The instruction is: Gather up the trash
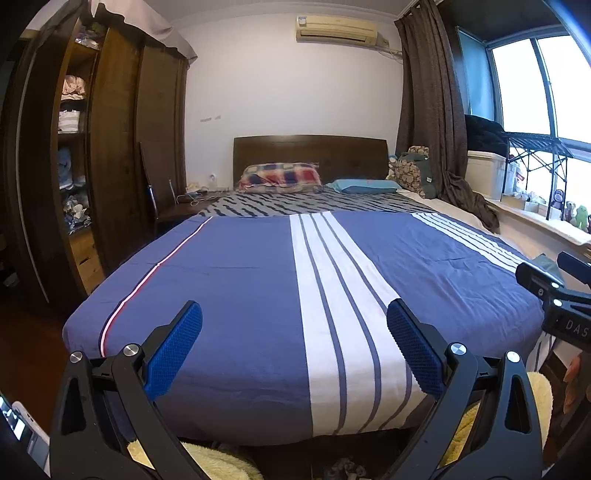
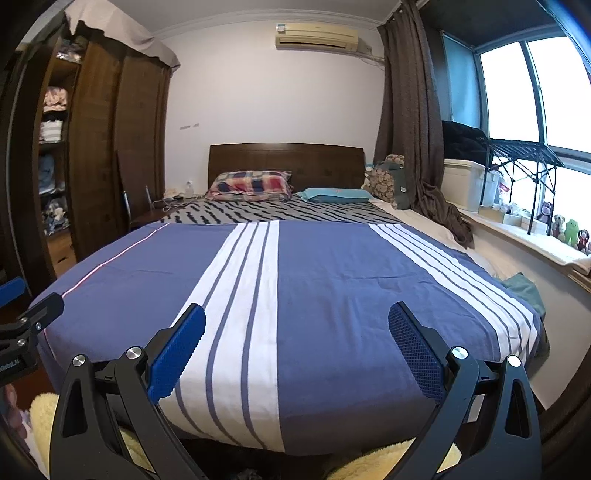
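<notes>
While the left gripper [image 1: 294, 347] hangs over the foot of the bed [image 1: 236, 280], its blue-padded fingers [image 1: 173, 350] stand spread wide with nothing between them. At the right edge of the left wrist view, the other tool's black body shows the letters "DAS". The blue cover carries white stripes; beyond lie a plaid pillow [image 1: 279, 178], a dark headboard, a wooden wardrobe [image 1: 122, 155] and an air conditioner [image 1: 336, 28].

In the right wrist view, the right gripper [image 2: 296, 349] likewise has its fingers [image 2: 417, 354] apart and empty above the bed [image 2: 332, 280]. A curtain [image 2: 410, 122] and window sill with small toys [image 2: 569, 230] flank the right. No trash can be made out in either view.
</notes>
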A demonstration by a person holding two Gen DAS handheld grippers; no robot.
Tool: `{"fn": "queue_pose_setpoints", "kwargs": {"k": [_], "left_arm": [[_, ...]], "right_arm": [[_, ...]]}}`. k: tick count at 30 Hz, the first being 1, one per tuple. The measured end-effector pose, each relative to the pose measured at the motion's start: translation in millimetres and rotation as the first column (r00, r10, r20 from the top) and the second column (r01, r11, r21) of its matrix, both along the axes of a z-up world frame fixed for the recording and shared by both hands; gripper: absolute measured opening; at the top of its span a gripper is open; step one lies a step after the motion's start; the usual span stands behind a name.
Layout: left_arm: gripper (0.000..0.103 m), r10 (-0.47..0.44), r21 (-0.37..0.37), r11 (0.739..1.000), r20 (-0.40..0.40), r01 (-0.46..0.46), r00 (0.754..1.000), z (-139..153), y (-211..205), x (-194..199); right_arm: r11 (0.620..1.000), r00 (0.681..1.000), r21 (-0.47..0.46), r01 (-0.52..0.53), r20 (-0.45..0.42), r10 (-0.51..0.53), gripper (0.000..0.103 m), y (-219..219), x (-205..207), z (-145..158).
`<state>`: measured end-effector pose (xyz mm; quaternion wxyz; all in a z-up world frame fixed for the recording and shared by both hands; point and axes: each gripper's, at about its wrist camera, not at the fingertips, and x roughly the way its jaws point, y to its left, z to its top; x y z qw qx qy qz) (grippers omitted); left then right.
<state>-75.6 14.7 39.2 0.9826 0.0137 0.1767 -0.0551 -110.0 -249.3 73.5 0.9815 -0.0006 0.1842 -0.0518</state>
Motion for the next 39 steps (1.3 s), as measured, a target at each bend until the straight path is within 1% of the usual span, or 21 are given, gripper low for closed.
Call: {"fn": "queue_pose_setpoints", "kwargs": {"k": [15, 39], "left_arm": [[0.095, 0.003, -0.006, 1.000, 0.007, -0.003, 1.000, 0.1, 2.5, -2.8], [0.095, -0.001, 0.002, 1.000, 0.013, 0.001, 1.000, 3.4, -1.3, -5.2]], "right_arm": [[0.999, 0.999, 0.000, -0.032, 0.005, 0.032, 0.099, 13.3, -0.3, 1.6], [1.000, 0.999, 0.005, -0.028, 0.021, 0.028, 0.099, 12.3, -2.3, 4.2]]}}
